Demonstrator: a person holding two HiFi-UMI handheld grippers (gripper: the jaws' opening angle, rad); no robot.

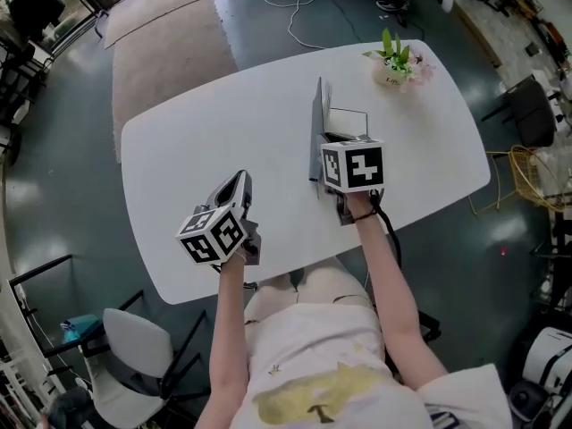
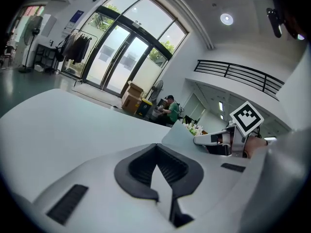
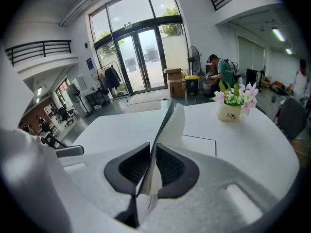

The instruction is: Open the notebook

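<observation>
On the white table (image 1: 197,150) the notebook (image 1: 319,123) is partly open. Its grey cover and a few white pages stand up on edge, while the rest (image 3: 199,144) lies flat. My right gripper (image 3: 151,152) is shut on the near edge of that raised cover and those pages. In the head view my right gripper (image 1: 342,141) sits just behind the notebook, its tips hidden under the marker cube. To the left, my left gripper (image 1: 241,179) hovers over bare table, shut and holding nothing. From the left gripper (image 2: 156,149), the raised cover (image 2: 177,132) shows at the right.
A small pot of flowers (image 1: 393,68) stands at the table's far right end, beyond the notebook. A grey chair (image 1: 134,342) is at the near left, a dark chair (image 1: 532,110) off the right end. A rug (image 1: 170,43) and a cable (image 1: 304,16) lie on the floor beyond.
</observation>
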